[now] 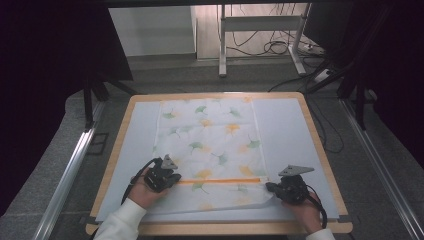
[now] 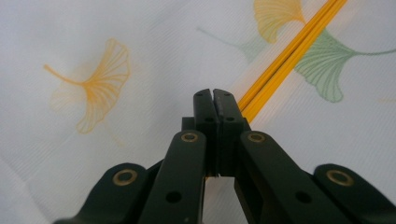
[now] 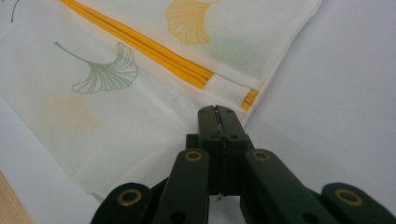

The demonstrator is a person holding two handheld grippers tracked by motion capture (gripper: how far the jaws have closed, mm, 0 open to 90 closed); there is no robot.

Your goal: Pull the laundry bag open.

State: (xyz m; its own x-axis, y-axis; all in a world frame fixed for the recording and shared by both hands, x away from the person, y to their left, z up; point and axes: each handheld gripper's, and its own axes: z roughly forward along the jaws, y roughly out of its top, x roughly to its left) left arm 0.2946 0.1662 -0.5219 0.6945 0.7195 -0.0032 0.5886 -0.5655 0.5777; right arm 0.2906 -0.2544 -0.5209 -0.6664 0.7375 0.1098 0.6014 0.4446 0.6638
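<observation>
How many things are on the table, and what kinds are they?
Leaf-print cloth: 1
Grippers: 2, the left gripper and the right gripper
White mat under the cloth: 1
Total: 4

Wood-edged table (image 1: 317, 142) under a pale grey mat (image 1: 280, 125), ginkgo-printed white cloth (image 1: 210, 145) spread flat on it

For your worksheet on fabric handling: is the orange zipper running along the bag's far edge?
No, the orange zipper crosses the mesh bag near its front end.
</observation>
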